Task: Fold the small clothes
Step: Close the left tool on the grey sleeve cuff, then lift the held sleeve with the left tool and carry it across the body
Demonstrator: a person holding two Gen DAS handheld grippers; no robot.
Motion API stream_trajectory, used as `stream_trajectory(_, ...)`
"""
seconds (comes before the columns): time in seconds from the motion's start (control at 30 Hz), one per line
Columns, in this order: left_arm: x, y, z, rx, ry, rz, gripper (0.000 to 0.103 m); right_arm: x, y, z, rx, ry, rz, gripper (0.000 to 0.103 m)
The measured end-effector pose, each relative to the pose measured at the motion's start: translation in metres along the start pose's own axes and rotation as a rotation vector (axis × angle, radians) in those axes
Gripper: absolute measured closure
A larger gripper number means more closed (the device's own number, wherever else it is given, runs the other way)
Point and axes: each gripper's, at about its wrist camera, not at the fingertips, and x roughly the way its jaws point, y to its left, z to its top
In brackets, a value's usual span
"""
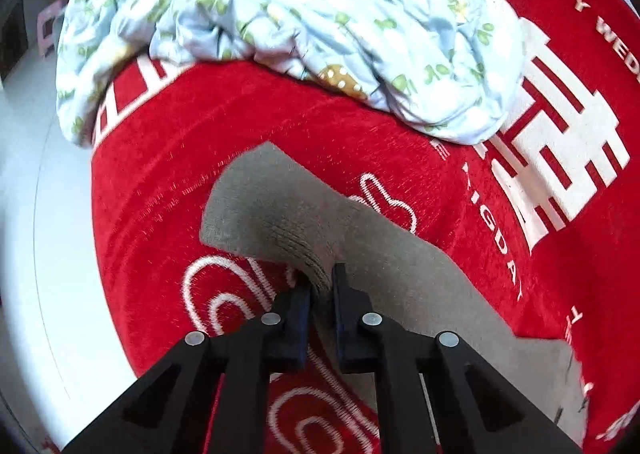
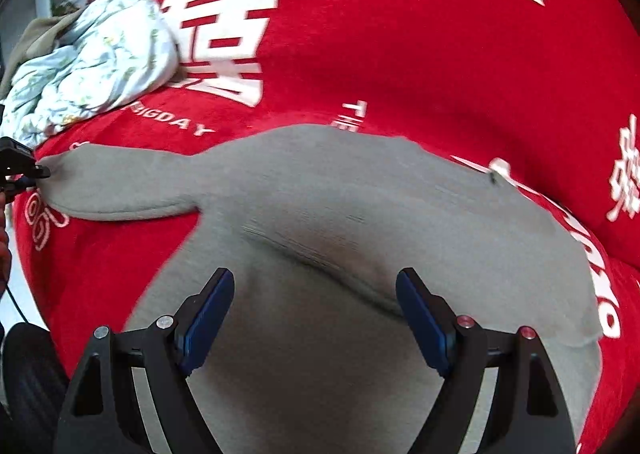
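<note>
A grey long-sleeved garment (image 2: pixel 340 193) lies spread on the red blanket (image 2: pixel 400 53). Its left sleeve (image 1: pixel 280 205) stretches out toward the blanket's edge. My left gripper (image 1: pixel 320 282) is shut on a pinch of this sleeve near the cuff, and the cloth bunches into ridges between the fingers. In the right wrist view the left gripper (image 2: pixel 24 169) shows at the far left, gripping the sleeve end. My right gripper (image 2: pixel 316 294) hangs open above the garment's body, its blue pads (image 2: pixel 208 318) wide apart with nothing between them.
A crumpled light-blue floral quilt (image 1: pixel 300 13) lies heaped on the far side of the blanket (image 1: pixel 180 141), also visible as a quilt (image 2: pixel 92 65) at the upper left. The bed edge drops to a white floor (image 1: pixel 40 254) on the left. A pink stool (image 1: pixel 50 29) stands beyond.
</note>
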Motion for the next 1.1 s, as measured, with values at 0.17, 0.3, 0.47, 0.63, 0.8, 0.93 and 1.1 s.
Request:
stream_trajectory(0.17, -0.019, -0.013, -0.005, 0.071, -0.053, 0.042, 0.092, 0.018, 0.035, 0.018, -0.062, 0.001, 0.027, 0.017)
stream_trajectory(0.3, -0.032, -0.020, -0.005, 0.097, -0.097, 0.066, 0.092, 0.038, 0.055, 0.041, -0.069, 0.013, 0.036, 0.017)
stream_trajectory(0.47, -0.040, -0.026, -0.006, 0.135, -0.109, 0.069, 0.092, 0.082, 0.075, 0.057, -0.082, 0.141, 0.018, 0.017)
stream_trajectory(0.63, -0.043, -0.035, -0.007, 0.156, -0.109, 0.070, 0.092, 0.072, 0.079, 0.055, -0.084, 0.120, 0.082, 0.017)
stream_trajectory(0.8, -0.048, -0.049, -0.011, 0.185, -0.116, 0.072, 0.093, 0.045, 0.035, 0.036, 0.003, 0.080, 0.067, 0.017)
stream_trajectory(0.93, -0.050, -0.065, -0.018, 0.215, -0.110, 0.073, 0.092, 0.024, -0.016, 0.012, 0.085, 0.070, 0.027, 0.017)
stream_trajectory(1.1, -0.056, -0.089, -0.031, 0.257, -0.103, 0.058, 0.092, 0.012, -0.057, -0.018, 0.143, 0.081, 0.015, 0.017)
